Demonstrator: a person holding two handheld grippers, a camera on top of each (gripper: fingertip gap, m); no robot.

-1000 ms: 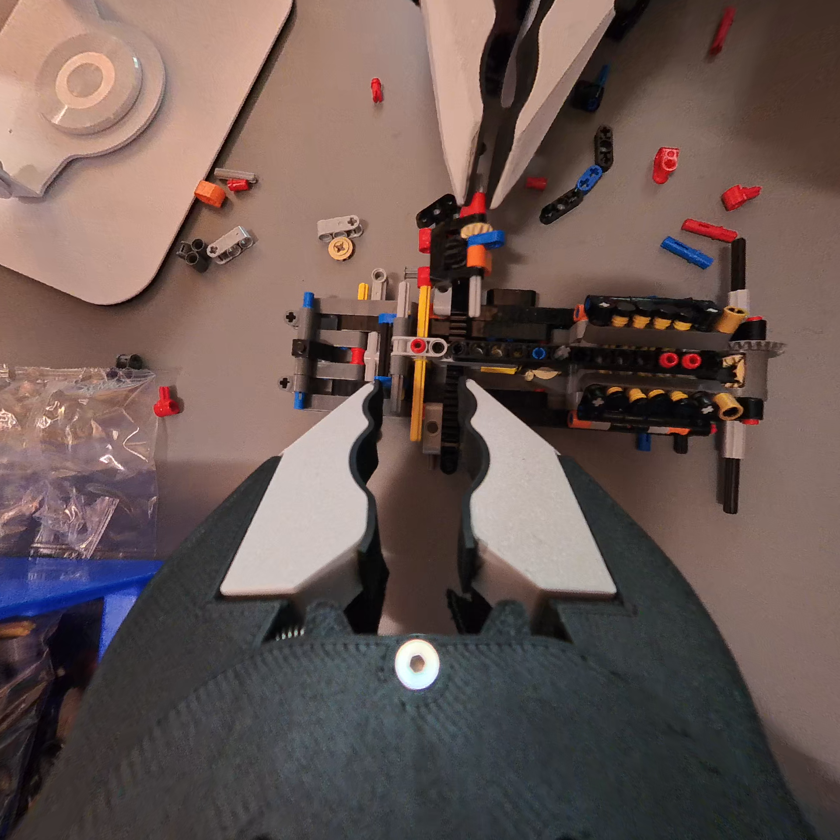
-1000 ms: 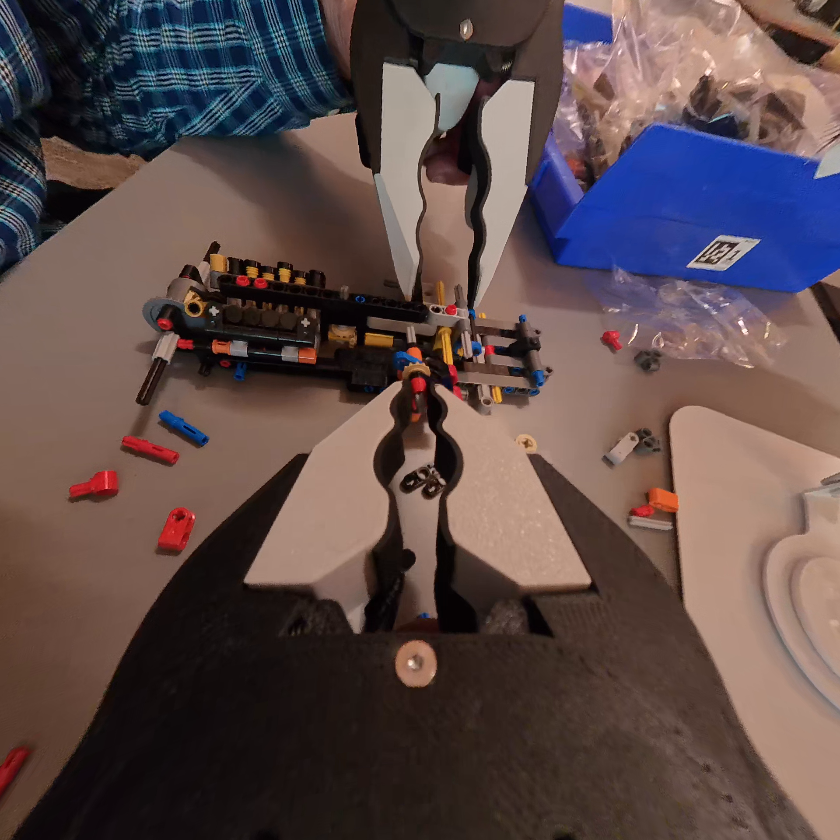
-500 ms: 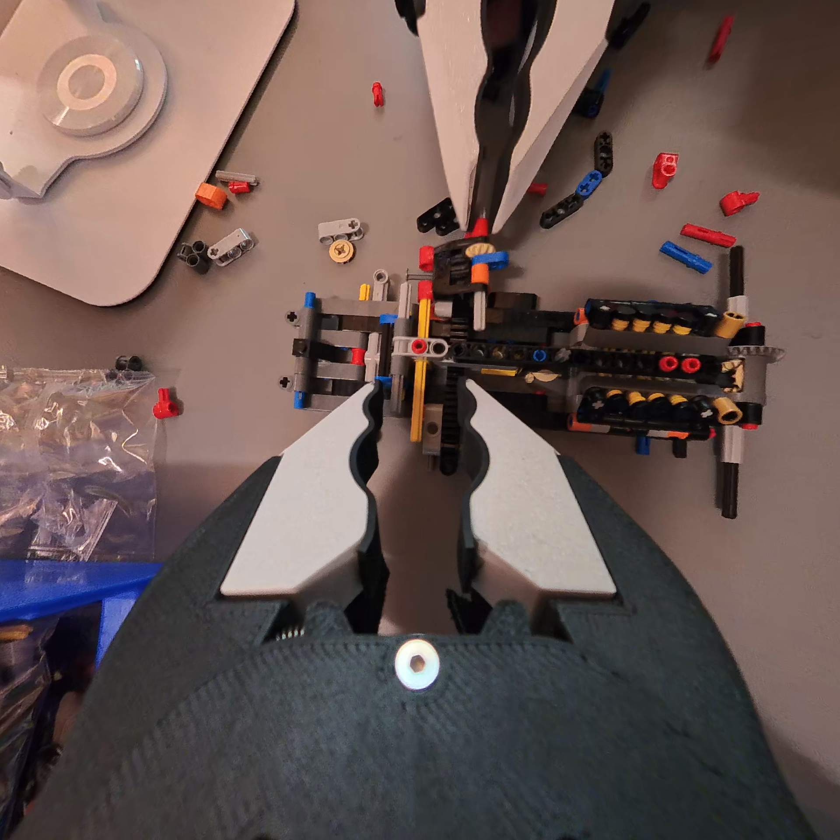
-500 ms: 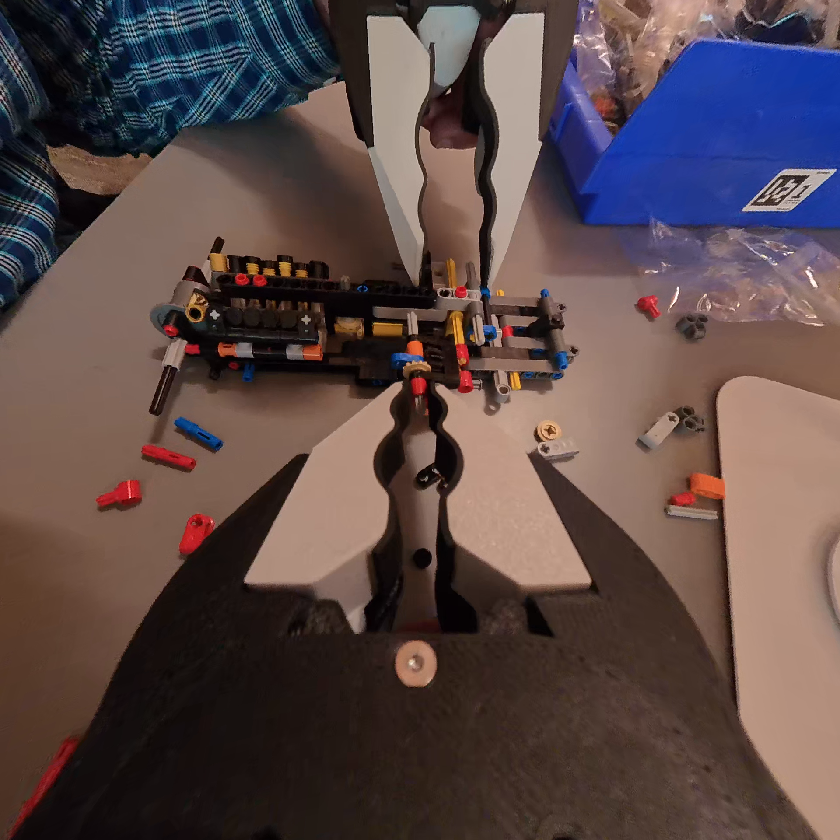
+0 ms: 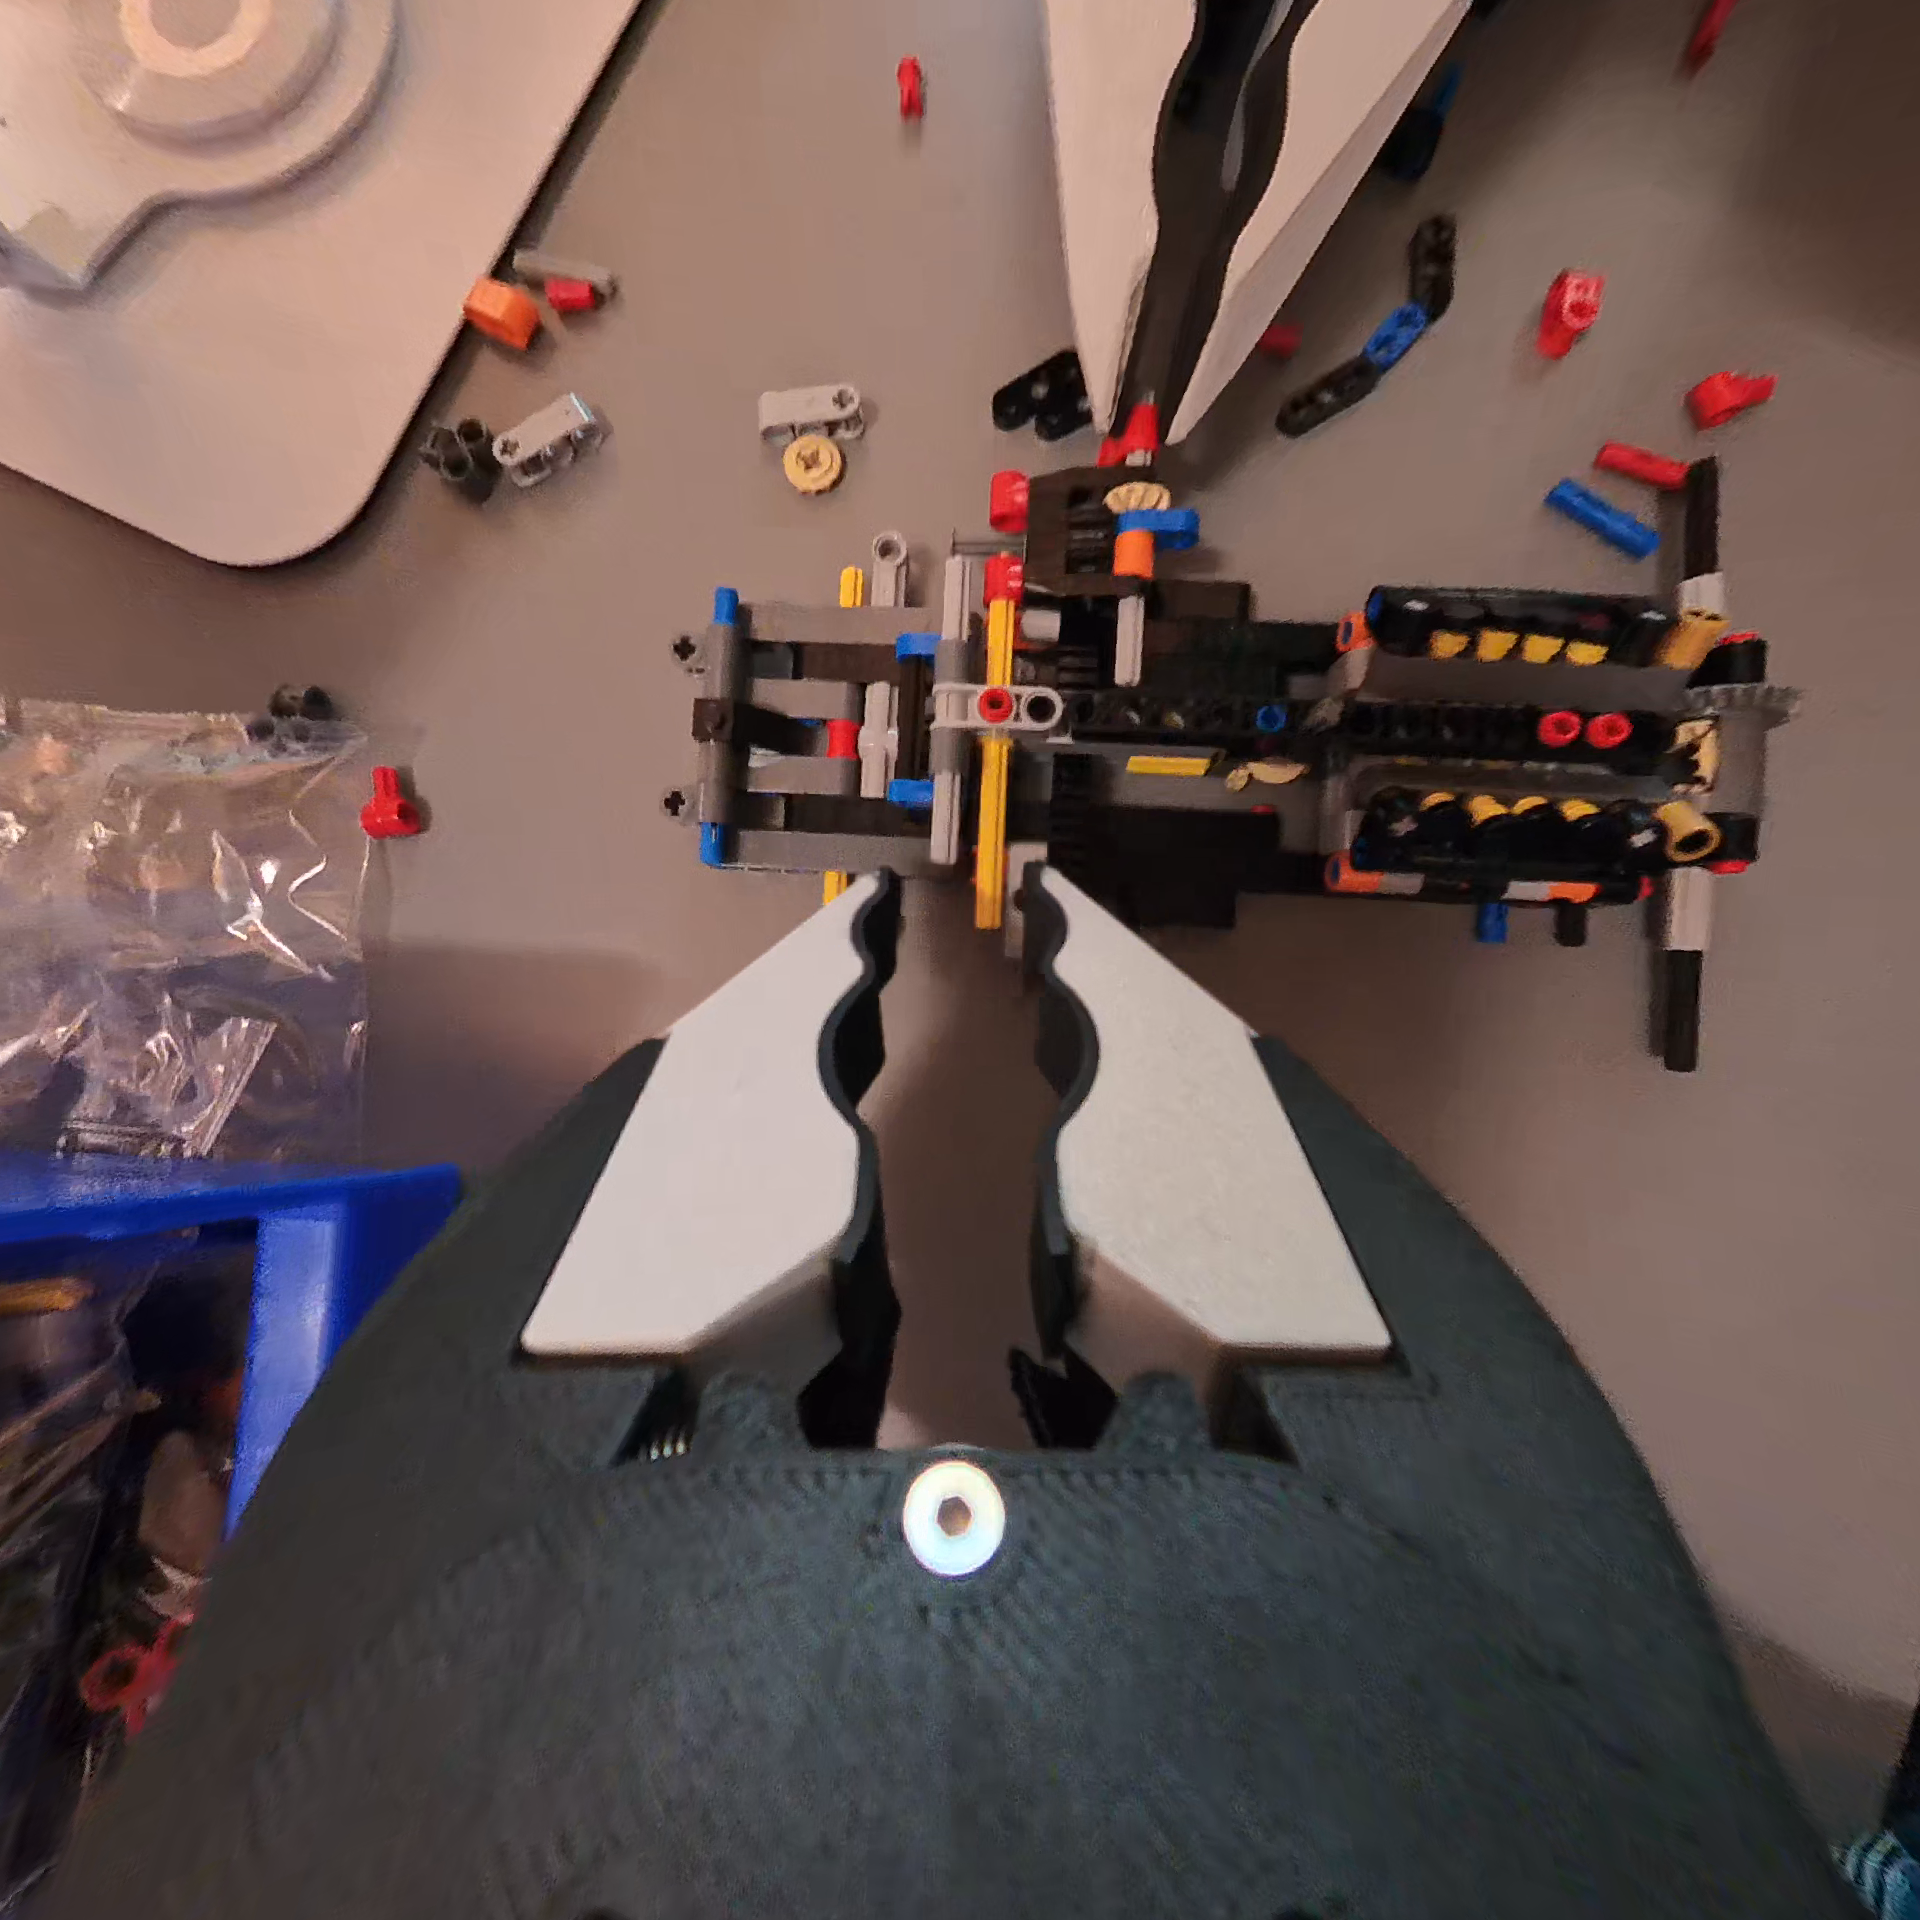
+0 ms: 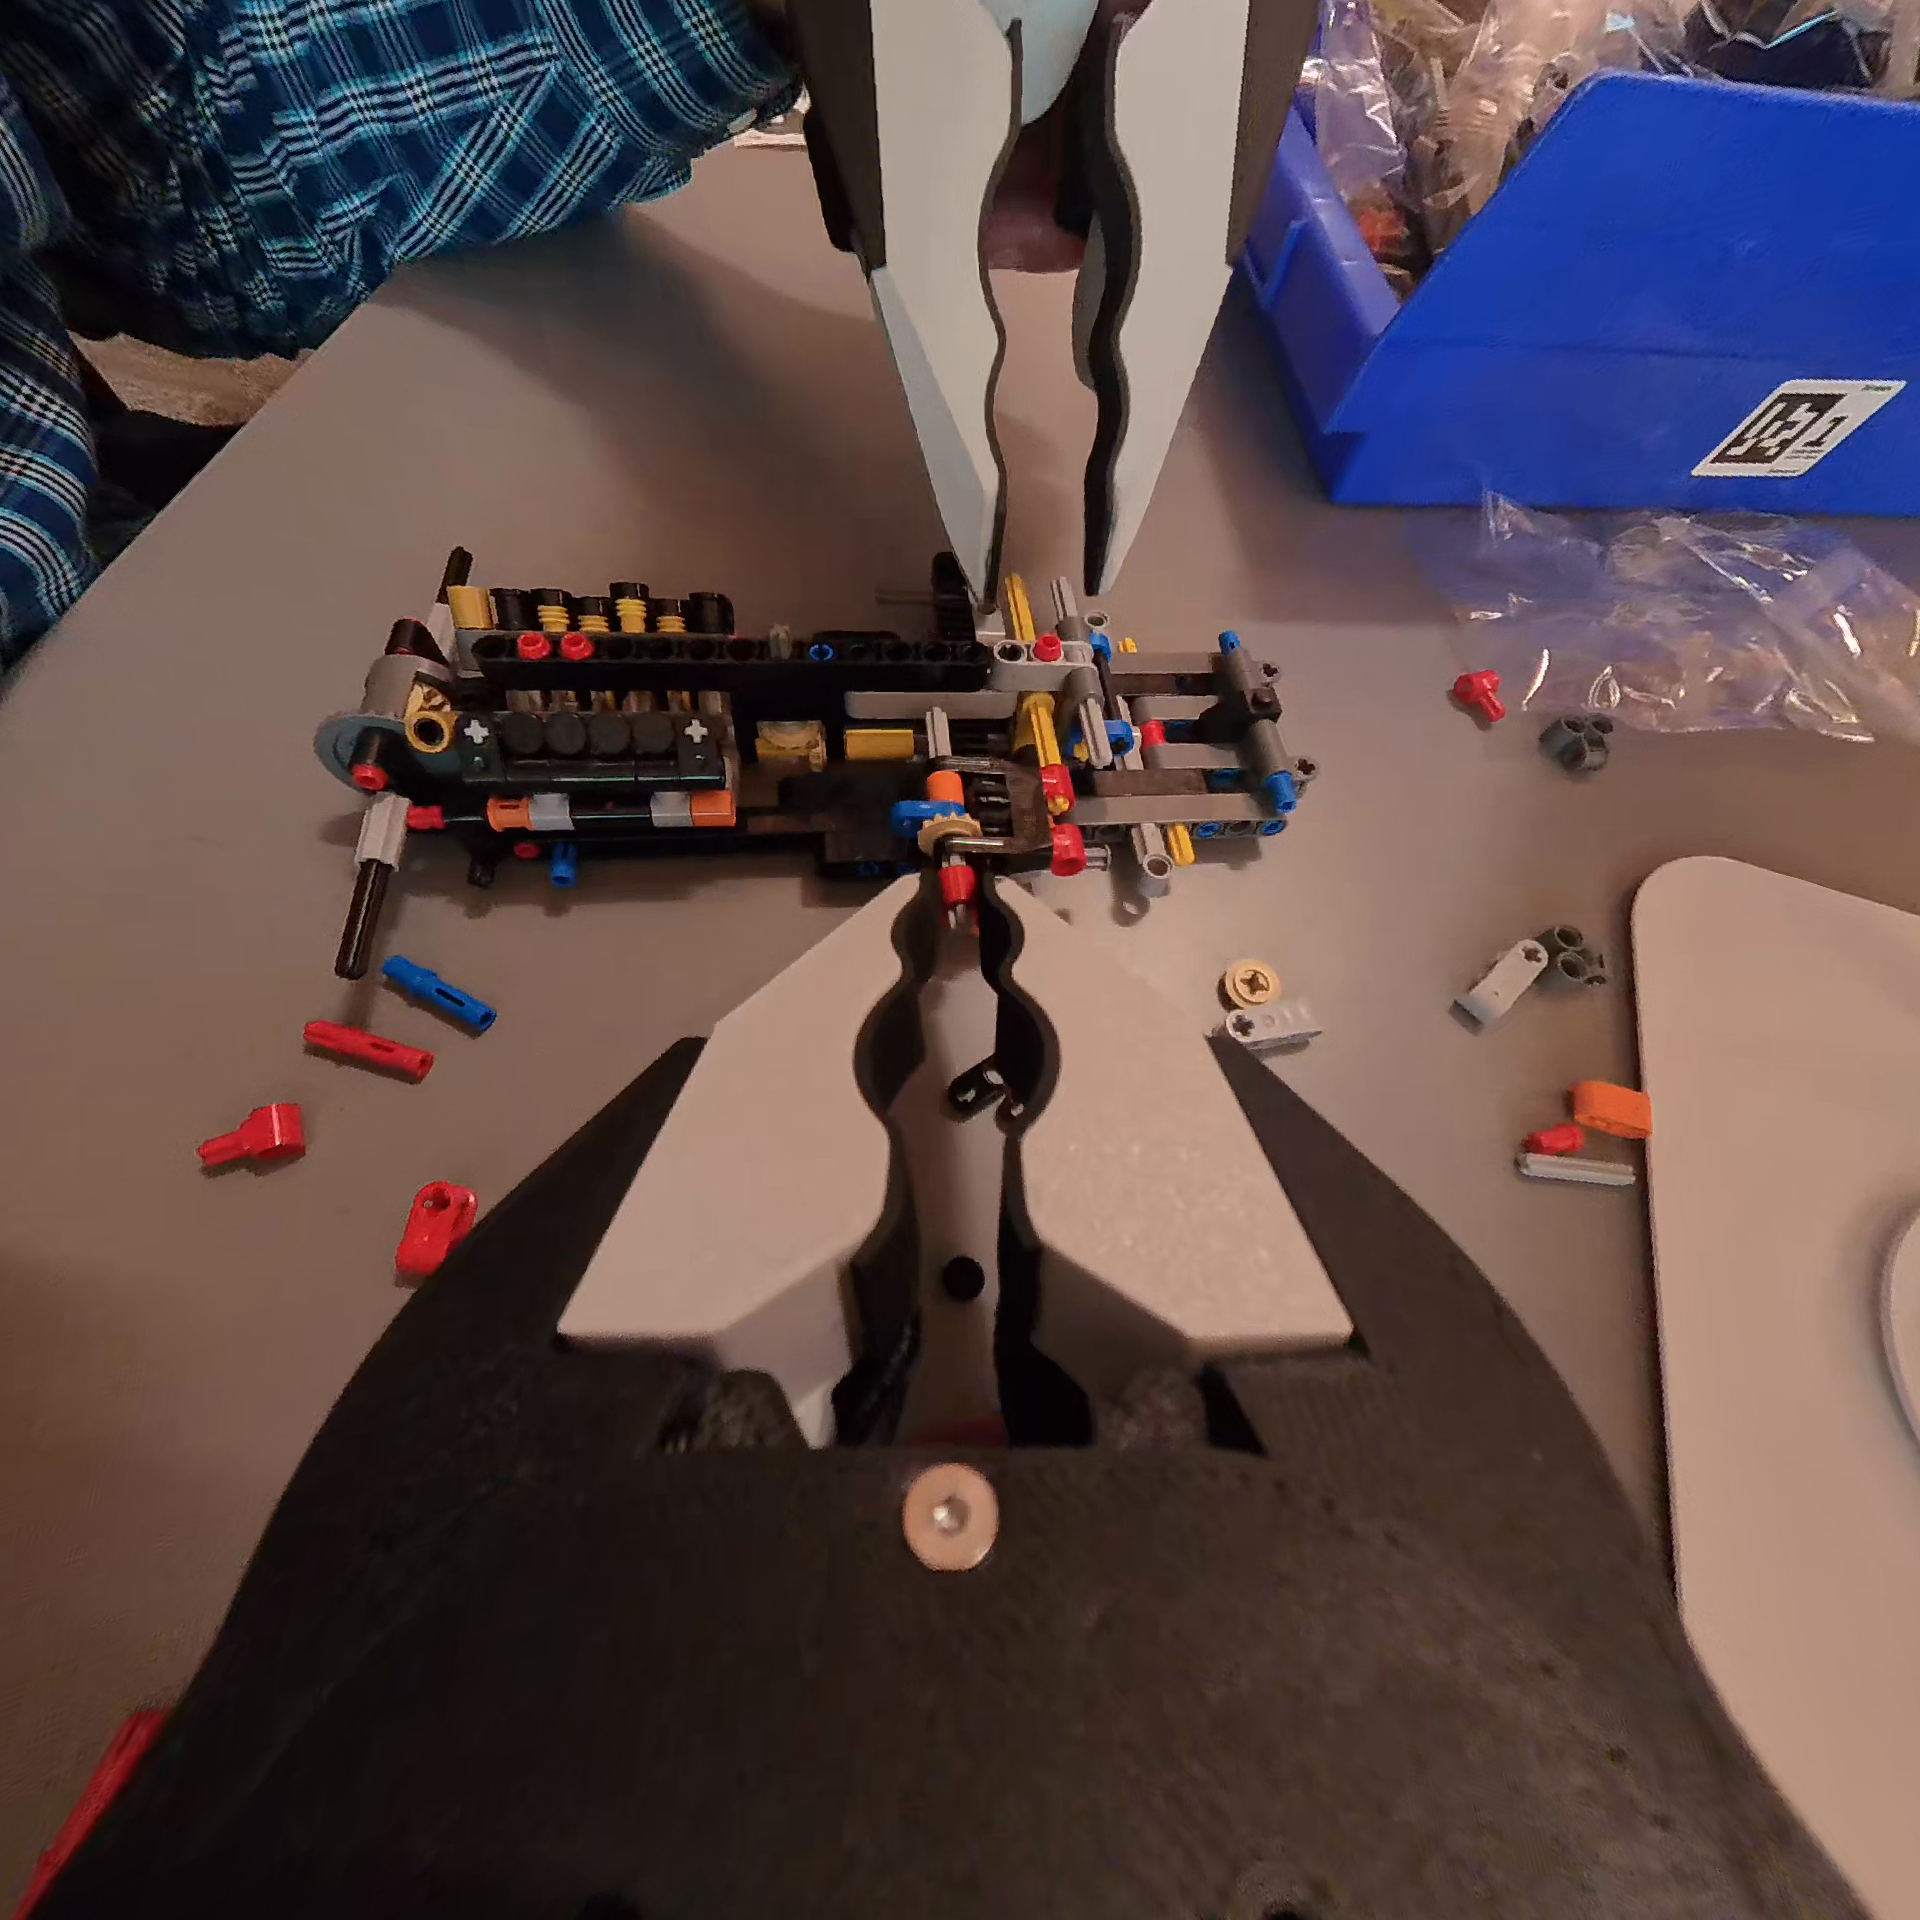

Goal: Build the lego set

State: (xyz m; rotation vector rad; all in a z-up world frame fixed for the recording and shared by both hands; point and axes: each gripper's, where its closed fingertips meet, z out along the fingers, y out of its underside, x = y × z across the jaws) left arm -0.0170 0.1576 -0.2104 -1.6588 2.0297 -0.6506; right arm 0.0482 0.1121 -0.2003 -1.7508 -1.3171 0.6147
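Observation:
The long lego model lies flat on the grey table, black and grey with yellow, red and blue parts; it also shows in the right wrist view. My left gripper stands at its near edge. Its jaws are apart, with the end of a yellow axle between the tips. It comes in from the top of the right wrist view. My right gripper is shut on a red bush on the axle with the tan gear, on the model's opposite side. It also shows in the left wrist view.
A blue bin and clear bags stand beside the left gripper. A white board lies past the model's grey end. Loose red, blue and black pieces are scattered around. A plaid sleeve is at the table's edge. My hands' fingertips stand some 9 cm from each other.
My left gripper has drawn back from over the model to its edge, and its jaws have narrowed a little. My right gripper stays shut on the red bush at the gear part.

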